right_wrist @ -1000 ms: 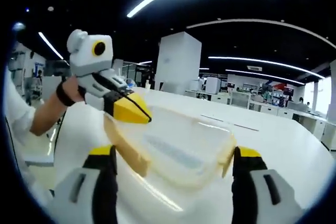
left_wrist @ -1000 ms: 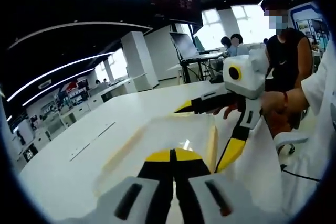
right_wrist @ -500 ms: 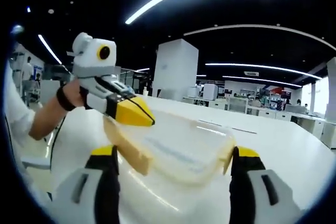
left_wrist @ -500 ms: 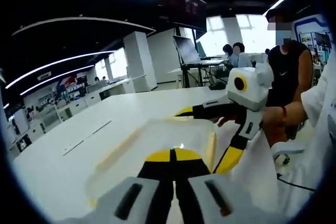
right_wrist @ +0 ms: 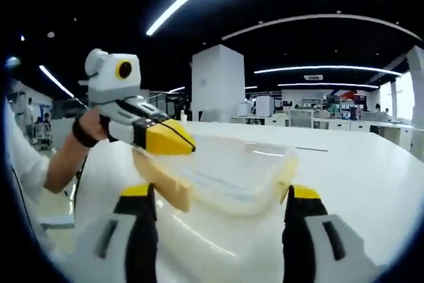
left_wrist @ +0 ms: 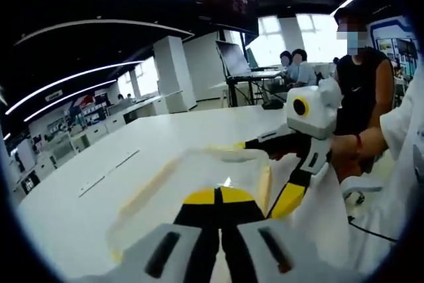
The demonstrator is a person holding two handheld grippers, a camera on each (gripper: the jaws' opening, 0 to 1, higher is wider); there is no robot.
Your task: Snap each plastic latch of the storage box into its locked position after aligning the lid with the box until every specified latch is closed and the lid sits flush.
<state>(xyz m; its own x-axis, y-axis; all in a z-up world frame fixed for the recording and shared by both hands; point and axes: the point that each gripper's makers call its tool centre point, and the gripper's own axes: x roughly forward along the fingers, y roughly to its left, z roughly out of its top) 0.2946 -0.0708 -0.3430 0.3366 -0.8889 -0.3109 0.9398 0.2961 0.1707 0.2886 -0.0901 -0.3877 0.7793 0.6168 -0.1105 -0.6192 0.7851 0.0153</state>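
Observation:
A clear plastic storage box (left_wrist: pixel 199 167) with cream latches lies on the white table (left_wrist: pixel 86 197). My left gripper (left_wrist: pixel 216 195) is shut, its yellow tips at the box's near rim. In the right gripper view the left gripper (right_wrist: pixel 187 145) rests its shut tips on the box's (right_wrist: pixel 228 173) left corner, above a cream latch (right_wrist: pixel 165 183). My right gripper (right_wrist: pixel 218 193) is open, its jaws wide apart on either side of the box's end. The left gripper view shows the right gripper (left_wrist: pixel 262 173) spread across the box's far end beside another latch (left_wrist: pixel 265 183).
A person's hand (left_wrist: pixel 348 154) holds the right gripper, and a sleeve and arm (right_wrist: pixel 63 157) hold the left. Behind the table stand a person in a black top (left_wrist: pixel 361 64), seated people, a screen on a stand (left_wrist: pixel 235 57) and a white pillar (right_wrist: pixel 215 84).
Both views have shifted slightly with the hands. The left gripper stays shut at the box's rim, and the right gripper stays open around the box's end.

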